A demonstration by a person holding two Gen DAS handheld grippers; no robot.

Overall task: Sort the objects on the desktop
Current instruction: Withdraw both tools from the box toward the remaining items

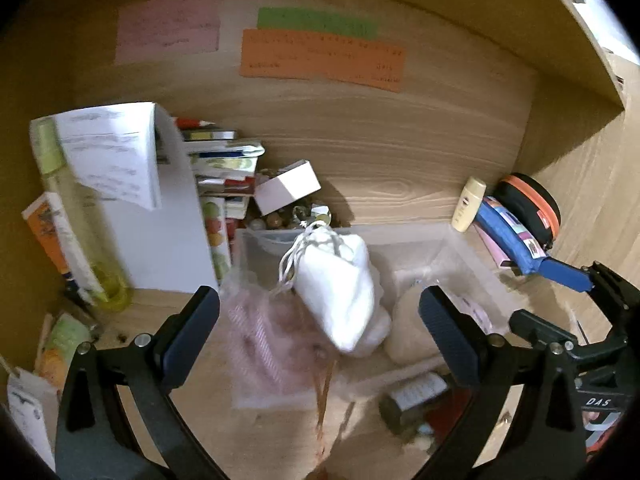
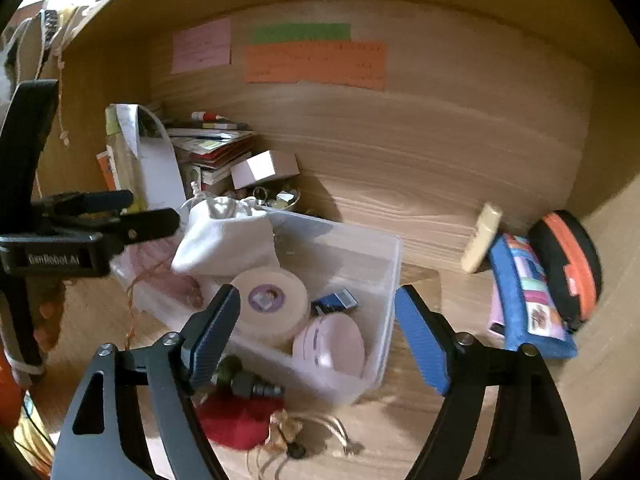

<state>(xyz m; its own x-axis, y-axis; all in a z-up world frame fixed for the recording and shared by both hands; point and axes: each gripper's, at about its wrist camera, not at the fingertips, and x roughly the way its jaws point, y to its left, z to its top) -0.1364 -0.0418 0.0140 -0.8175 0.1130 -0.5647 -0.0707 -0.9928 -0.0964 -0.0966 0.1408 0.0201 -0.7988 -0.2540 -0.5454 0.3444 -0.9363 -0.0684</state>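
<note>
A clear plastic bin sits on the wooden desk. A white drawstring pouch lies over the bin's left part, also in the right wrist view. Inside the bin are a cream tape roll, a pink round case and a small blue card. A pink mesh bag lies at the bin's left. My left gripper is open, just short of the pouch. My right gripper is open above the bin's near side.
A stack of books and a white box stand at the back left. A blue pencil case, an orange-black case and a cream bottle lie at the right. A red cloth and a dark bottle lie near the front.
</note>
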